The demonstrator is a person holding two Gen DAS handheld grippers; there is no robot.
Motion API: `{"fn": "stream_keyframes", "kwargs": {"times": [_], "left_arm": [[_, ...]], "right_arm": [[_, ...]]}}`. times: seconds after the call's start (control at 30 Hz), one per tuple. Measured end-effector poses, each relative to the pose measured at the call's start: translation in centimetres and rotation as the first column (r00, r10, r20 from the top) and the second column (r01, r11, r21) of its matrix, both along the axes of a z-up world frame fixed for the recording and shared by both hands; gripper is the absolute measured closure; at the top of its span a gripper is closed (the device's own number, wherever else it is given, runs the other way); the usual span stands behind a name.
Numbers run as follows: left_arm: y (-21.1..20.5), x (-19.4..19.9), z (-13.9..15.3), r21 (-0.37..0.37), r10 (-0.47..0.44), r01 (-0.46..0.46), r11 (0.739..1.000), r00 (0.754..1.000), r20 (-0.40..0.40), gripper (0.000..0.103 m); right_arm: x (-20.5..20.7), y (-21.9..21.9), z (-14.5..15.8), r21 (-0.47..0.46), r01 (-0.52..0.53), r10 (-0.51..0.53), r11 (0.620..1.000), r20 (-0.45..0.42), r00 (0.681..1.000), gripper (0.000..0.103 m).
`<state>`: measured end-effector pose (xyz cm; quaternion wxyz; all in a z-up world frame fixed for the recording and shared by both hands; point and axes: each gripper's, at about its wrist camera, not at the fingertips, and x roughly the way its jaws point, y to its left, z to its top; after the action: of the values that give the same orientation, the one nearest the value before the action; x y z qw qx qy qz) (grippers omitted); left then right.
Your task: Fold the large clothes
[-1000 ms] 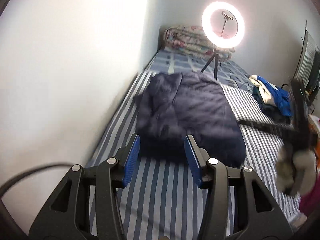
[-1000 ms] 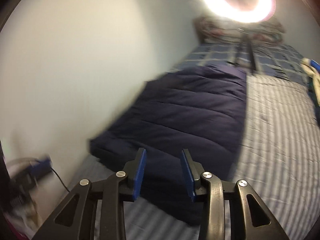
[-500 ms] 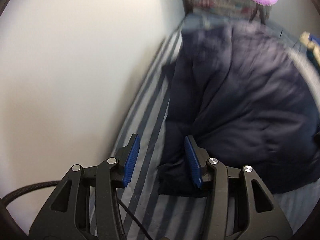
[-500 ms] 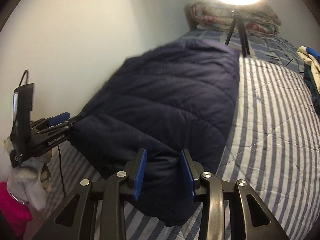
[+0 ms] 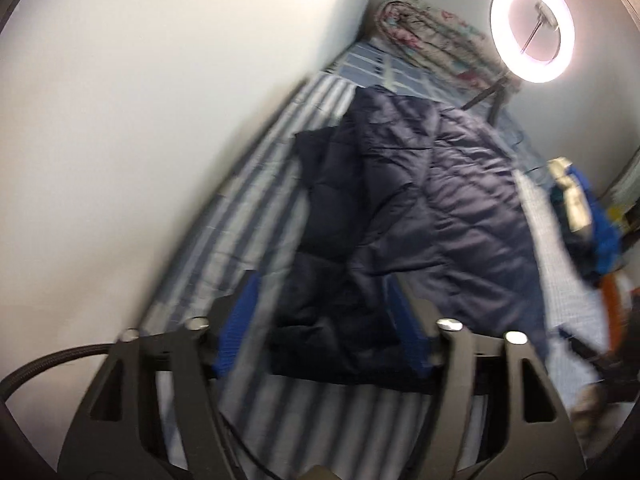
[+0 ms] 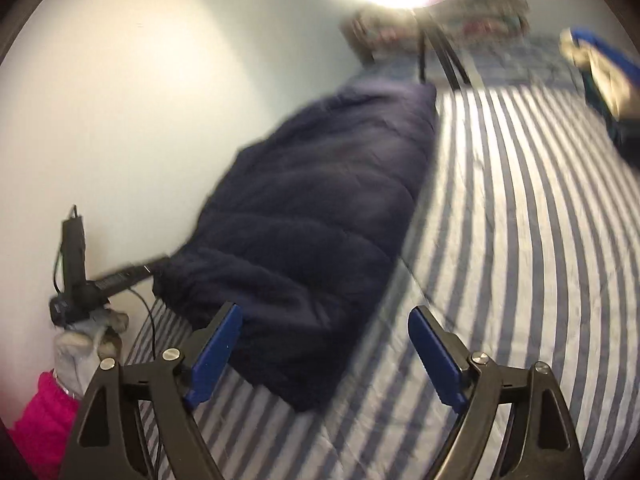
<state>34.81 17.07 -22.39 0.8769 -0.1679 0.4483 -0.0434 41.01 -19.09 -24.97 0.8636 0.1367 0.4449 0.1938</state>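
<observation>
Both views motion-blurred; fine detail unreliable.

Left tongs (image 5: 324,328): blue pads spread and opening. The near hem of the navy quilted coat (image 5: 420,216) shows in the gap, but pad contact cannot be resolved through the blur; no pinch of cloth visible.

Right tongs (image 6: 322,354): jaws wide and opening. Nothing clamped; the coat's (image 6: 316,216) near corner lies in the left half of the gap, striped bedsheet (image 6: 520,220) in the rest.

Coat lies lengthwise on the bed, on the wall side, folded into a long narrow shape. Left view shows a darker layer doubled over on the wall side; the right view does not resolve it.

Right view only: the left tongs (image 6: 132,274) at the coat's near left corner, held by a gloved hand (image 6: 80,344) with a pink sleeve (image 6: 40,420).

Open sheet lies right of the coat. A narrow strip of sheet (image 5: 248,200) separates coat from wall (image 5: 140,100).

Far end: clothes pile (image 5: 584,216) at the right edge, partly cut off; ring light (image 5: 532,38) on a tripod, overexposed in the right view; folded floral quilt (image 5: 432,36) at the head.
</observation>
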Motion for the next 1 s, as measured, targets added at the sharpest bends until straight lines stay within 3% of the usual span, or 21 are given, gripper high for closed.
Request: {"fn": "stream_keyframes", "kwargs": {"times": [0.17, 0.3, 0.37, 0.43, 0.5, 0.57, 0.73, 1.0], "left_arm": [[-0.4, 1.2, -0.8, 0.011, -0.015, 0.015, 1.000, 0.999, -0.044, 0.029], [-1.0, 1.9, -2.5, 0.049, -0.007, 0.011, 0.999, 0.996, -0.085, 0.030], [-1.1, 1.9, -3.3, 0.040, -0.022, 0.026, 0.999, 0.995, -0.096, 0.045], [-2.0, 2.0, -3.7, 0.067, -0.047, 0.053, 0.996, 0.994, -0.094, 0.057], [-3.1, 1.9, -3.6, 0.128, -0.067, 0.077, 0.989, 0.994, -0.080, 0.062], [-3.6, 1.7, -3.4, 0.124, -0.081, 0.090, 0.988, 0.993, -0.080, 0.073], [-4.6, 0.6, -3.0, 0.140, -0.098, 0.110, 0.984, 0.991, -0.087, 0.083], [-7.3, -4.4, -2.7, 0.089, -0.177, 0.186, 0.978, 0.979, -0.106, 0.088]], "right_arm": [[0.3, -1.3, -3.1, 0.128, 0.002, 0.016, 0.992, -0.141, 0.990, 0.015], [0.7, -0.7, -4.6, 0.190, -0.008, 0.038, 0.982, -0.156, 0.987, 0.014], [1.1, 0.1, -4.7, 0.204, -0.029, 0.061, 0.978, -0.152, 0.987, 0.021], [1.7, 1.2, -4.8, 0.225, -0.055, 0.095, 0.973, -0.172, 0.981, 0.044], [2.1, 2.2, -4.8, 0.202, -0.071, 0.109, 0.977, -0.182, 0.977, 0.055], [2.2, 3.1, -4.2, 0.152, -0.086, 0.112, 0.985, -0.172, 0.979, 0.064], [2.1, 4.5, -2.0, 0.035, -0.103, 0.107, 0.994, -0.155, 0.982, 0.082], [0.5, 3.0, 1.6, -0.071, -0.116, 0.104, 0.991, -0.152, 0.983, 0.086]]}}
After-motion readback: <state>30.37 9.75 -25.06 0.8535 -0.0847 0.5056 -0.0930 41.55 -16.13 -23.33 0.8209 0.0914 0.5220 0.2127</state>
